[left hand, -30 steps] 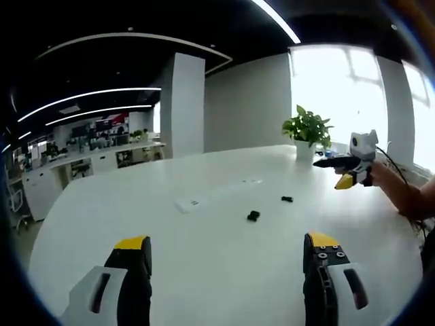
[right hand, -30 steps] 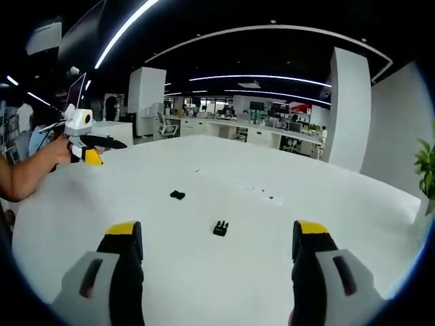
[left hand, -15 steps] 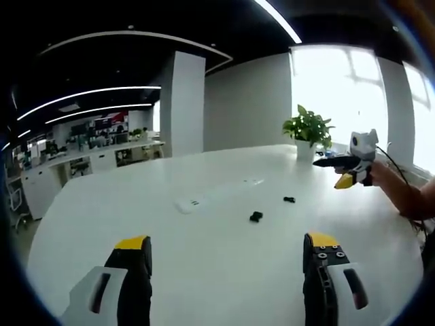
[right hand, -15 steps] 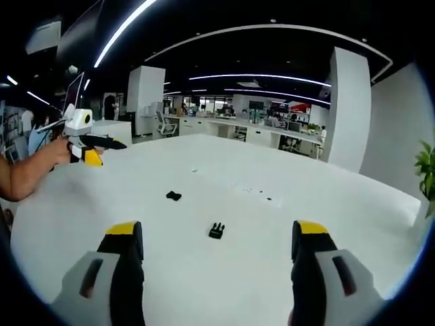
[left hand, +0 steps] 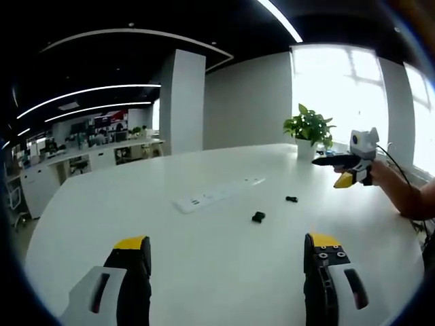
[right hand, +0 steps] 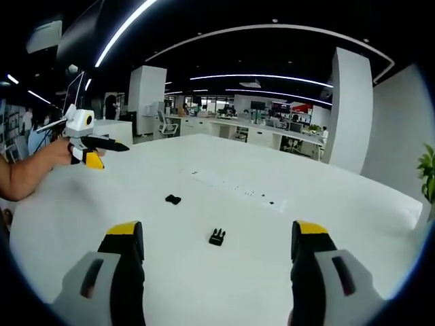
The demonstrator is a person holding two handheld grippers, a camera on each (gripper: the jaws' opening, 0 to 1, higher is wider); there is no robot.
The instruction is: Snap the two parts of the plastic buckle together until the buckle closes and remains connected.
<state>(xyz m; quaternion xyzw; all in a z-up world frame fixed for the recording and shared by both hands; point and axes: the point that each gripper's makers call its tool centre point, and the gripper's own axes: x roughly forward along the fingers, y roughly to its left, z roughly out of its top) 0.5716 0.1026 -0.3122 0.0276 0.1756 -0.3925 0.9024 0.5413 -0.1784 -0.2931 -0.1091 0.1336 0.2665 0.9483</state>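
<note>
Two small black plastic buckle parts lie apart from each other on a wide white counter [left hand: 204, 258], not joined. In the left gripper view, the nearer part [left hand: 258, 217] sits right of centre and the smaller-looking part [left hand: 291, 200] lies beyond it, further right. In the right gripper view, the pronged part [right hand: 217, 237] rests near the middle, just ahead of the jaws, and the other part [right hand: 172, 200] lies further off to its left.

Neither gripper touches either part. The left gripper [left hand: 226, 252] hangs above the near side of the counter, its two black, yellow-tipped jaws spread wide and holding nothing. The right gripper [right hand: 220, 240] is posed the same way in its own view, jaws spread wide and holding nothing.

Each gripper also appears in the other's view, held in a hand with a bare forearm: the right gripper at the right edge of the left gripper view, the left gripper at the left edge of the right gripper view. Both hover above the counter.

A flat white power strip [left hand: 216, 196] lies on the counter beyond the buckle parts. A green potted plant [left hand: 307, 133] stands at the far side of the counter by a bright window [left hand: 340, 95]. A white pillar [left hand: 185, 103] and office desks stand behind.
</note>
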